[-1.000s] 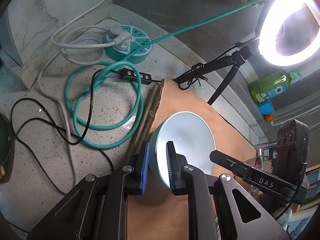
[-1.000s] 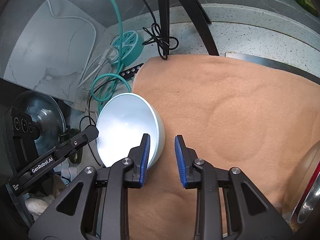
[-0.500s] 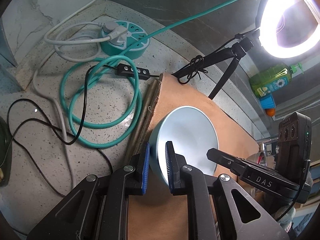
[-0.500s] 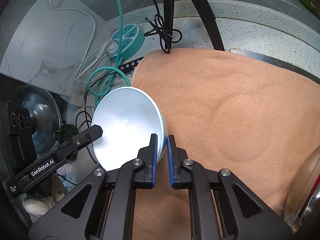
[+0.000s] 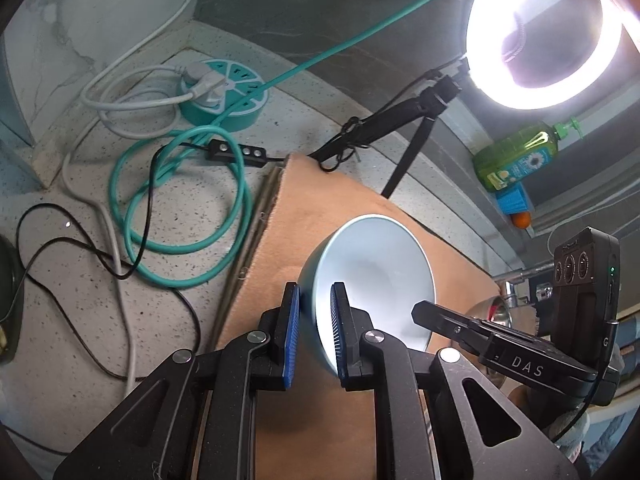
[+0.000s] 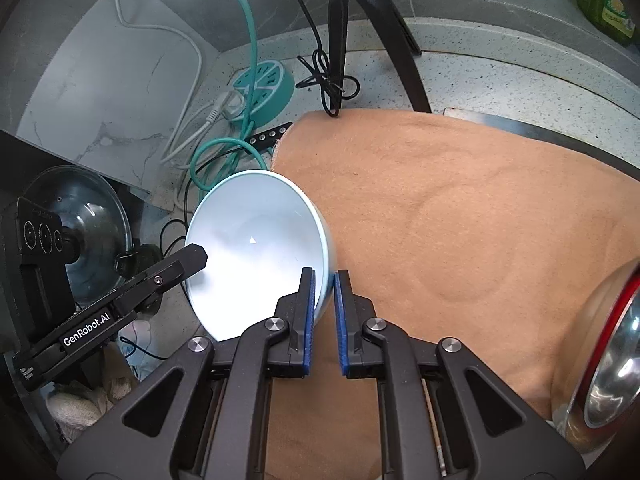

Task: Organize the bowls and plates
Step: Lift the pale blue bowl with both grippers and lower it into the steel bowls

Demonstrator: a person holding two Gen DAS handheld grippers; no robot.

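1. I have the pale blue ceramic bowl (image 5: 372, 272) pinched on opposite sides of its rim: the left gripper (image 5: 314, 336) is clamped on the rim at lower centre of the left wrist view, one blue pad inside and one outside.
2. The right gripper (image 6: 322, 320) is clenched on the other side of the same rim, low in the middle of the right wrist view; its jaws have just closed onto it.
3. The bowl sits tilted in mid-frame, over the left edge of the tan felt mat (image 6: 460, 220). I cannot tell whether its base touches the mat.
4. The mat lies on a grey speckled stone counter (image 5: 72, 300), which fills the left half of the left wrist view.
5. On that counter, upper left, I see a round teal power strip (image 5: 224, 96), a coiled teal cable (image 5: 180, 200), a white cord (image 5: 120, 96) and a thin black wire (image 5: 80, 248).
6. A glowing ring light (image 5: 548, 36) on a black tripod (image 6: 340, 32) stands at the mat's far edge, upper right in the left view.
7. A green dish-soap bottle (image 5: 516, 156) rests on the ledge at the right.
8. A shiny steel bowl with a red rim (image 6: 604, 348) sits at the lower right of the right view.
9. A glass pot lid (image 6: 80, 224) shows at the left edge there.
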